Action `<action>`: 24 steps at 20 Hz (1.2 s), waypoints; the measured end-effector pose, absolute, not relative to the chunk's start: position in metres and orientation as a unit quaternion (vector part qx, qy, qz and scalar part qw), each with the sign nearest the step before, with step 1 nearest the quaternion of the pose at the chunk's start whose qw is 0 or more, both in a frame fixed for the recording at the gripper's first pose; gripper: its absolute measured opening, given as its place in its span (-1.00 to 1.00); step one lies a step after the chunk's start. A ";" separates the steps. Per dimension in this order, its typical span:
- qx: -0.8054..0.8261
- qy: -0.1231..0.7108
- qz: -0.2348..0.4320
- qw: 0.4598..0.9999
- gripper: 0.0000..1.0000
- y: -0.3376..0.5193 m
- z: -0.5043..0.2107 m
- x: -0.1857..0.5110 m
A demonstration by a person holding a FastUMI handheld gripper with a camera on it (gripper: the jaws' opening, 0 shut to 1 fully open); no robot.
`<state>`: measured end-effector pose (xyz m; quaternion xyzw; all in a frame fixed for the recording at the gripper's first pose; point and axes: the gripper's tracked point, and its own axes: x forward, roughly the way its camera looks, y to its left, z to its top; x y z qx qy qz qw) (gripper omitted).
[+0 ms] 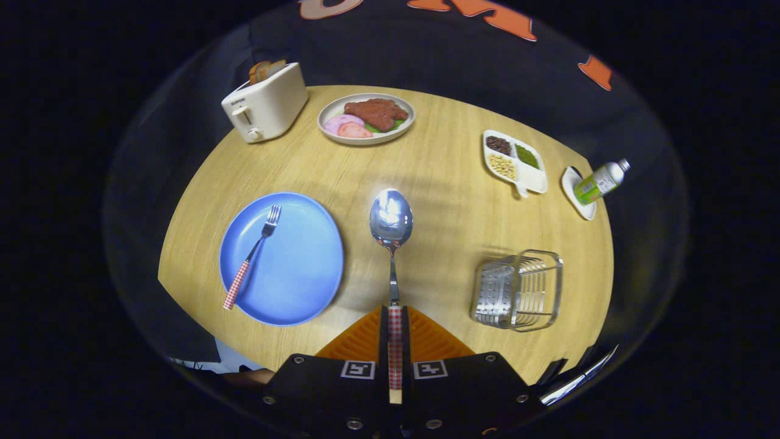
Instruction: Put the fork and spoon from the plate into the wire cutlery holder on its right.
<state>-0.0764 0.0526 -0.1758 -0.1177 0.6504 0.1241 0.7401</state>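
The claw is clamped on the spoon, whose bowl juts straight ahead over bare counter. Ahead to its right stands the wire cutlery holder, with open counter between. The blue plate with the fork lies left. Toaster, food plate, divided dish and bottle stand well beyond.

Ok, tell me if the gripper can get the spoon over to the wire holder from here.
Probably yes: the gripper is shut on the spoon handle, and bare table lies between it and the wire holder, whose top is open.
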 end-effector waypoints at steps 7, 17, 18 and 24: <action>-0.104 0.637 0.035 0.763 -0.83 -0.065 -0.125 -0.061; -0.183 0.688 0.103 0.695 -0.83 -0.101 -0.137 -0.079; -0.188 0.696 0.111 0.684 -0.83 -0.100 -0.141 -0.079; -0.238 0.730 0.136 0.626 -0.83 -0.098 -0.148 -0.074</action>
